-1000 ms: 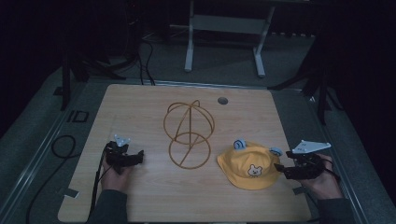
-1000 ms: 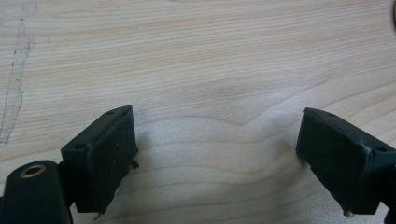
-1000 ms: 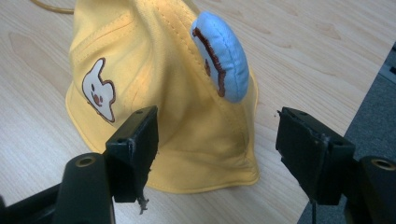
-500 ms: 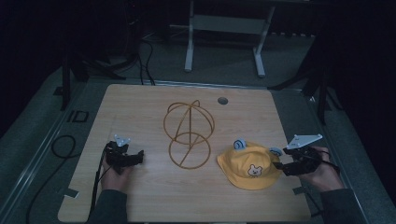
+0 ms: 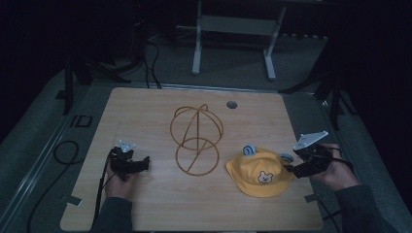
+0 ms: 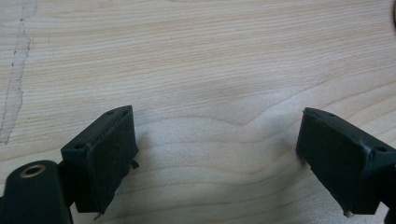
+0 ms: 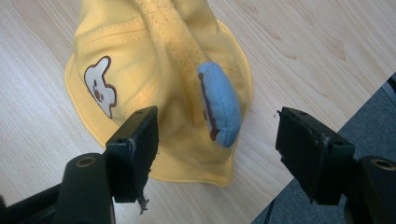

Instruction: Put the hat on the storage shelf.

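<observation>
Now we hover our right tongs, spread wide and empty, over the yellow bucket hat, its blue ear just ahead between them. Our left tongs rest wide over bare tabletop. Next, we judge, comes pinching the brim.

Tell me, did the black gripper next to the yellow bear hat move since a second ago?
Yes. The right gripper slid toward the table's right edge and rose slightly, away from the yellow cloth hat, which lies in the same spot.
</observation>
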Demonstrator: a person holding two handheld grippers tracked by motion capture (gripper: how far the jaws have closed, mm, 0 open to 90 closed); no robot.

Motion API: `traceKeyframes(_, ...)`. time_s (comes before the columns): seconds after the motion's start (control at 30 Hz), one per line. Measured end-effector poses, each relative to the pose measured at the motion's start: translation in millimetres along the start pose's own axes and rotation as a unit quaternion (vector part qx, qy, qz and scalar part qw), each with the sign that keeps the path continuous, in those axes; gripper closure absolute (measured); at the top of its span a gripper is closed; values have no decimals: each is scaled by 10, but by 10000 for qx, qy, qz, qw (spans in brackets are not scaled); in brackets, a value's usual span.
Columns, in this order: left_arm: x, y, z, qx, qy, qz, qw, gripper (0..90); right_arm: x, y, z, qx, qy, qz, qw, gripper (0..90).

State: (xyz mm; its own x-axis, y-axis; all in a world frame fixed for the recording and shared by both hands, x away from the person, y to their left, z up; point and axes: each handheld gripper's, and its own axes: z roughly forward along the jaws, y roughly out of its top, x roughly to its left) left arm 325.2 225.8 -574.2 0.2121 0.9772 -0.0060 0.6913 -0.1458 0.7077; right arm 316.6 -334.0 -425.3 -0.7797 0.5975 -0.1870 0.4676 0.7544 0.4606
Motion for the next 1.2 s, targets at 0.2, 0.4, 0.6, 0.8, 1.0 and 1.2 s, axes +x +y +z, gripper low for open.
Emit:
traceKeyframes(0.2, 0, 0, 0, -1, -2, 0, 10000, 120, -37, 72, 39, 202, 186, -57, 9996, 259)
traceKeyframes(0.4, 0, 0, 1, -6, 2, 5, 10000, 120, -31, 182, 47, 343, 319, -191, 9987, 201)
traceKeyframes(0.6, 0, 0, 0, 0, -3, 2, 10000, 121, 6, 315, 69, 510, 372, -390, 9972, 188)
traceKeyframes(0.8, 1, 1, -1, 8, -5, 6, 10000, 121, 27, 431, 119, 672, 451, -566, 9951, 179)
traceKeyframes(1.0, 1, 1, -1, 5, -2, 7, 10000, 121, 43, 531, 156, 785, 469, -721, 9932, 219)
traceKeyframes(1.2, 0, 0, -1, 4, -4, 1, 10000, 120, 51, 596, 214, 912, 518, -818, 9911, 264)
